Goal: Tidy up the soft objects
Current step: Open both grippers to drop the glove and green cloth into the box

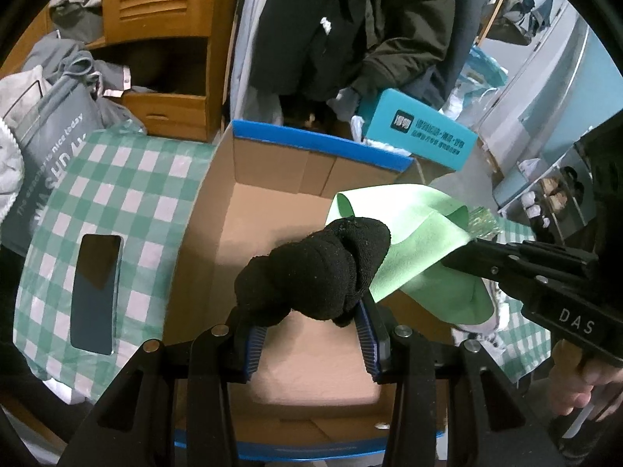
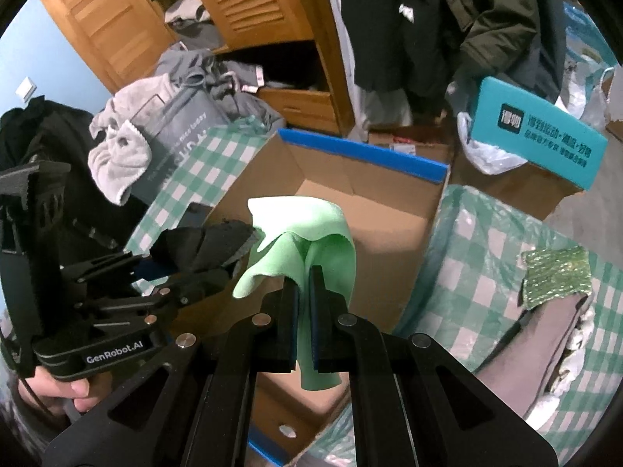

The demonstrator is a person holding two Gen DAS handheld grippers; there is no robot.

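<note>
The left gripper (image 1: 307,311) is clamping a balled black sock (image 1: 311,268) above the open cardboard box (image 1: 218,202); the right gripper (image 2: 304,303) is pinching a green cloth (image 2: 303,229) alongside. Both should be lowering well inside before letting go.

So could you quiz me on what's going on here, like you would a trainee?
1. True or false: the left gripper holds a black sock.
2. What is the right gripper clamping?
3. The box under both grippers looks: A) full B) empty C) taped shut.

Key:
1. True.
2. A green cloth.
3. B; only bare cardboard shows inside.
</note>
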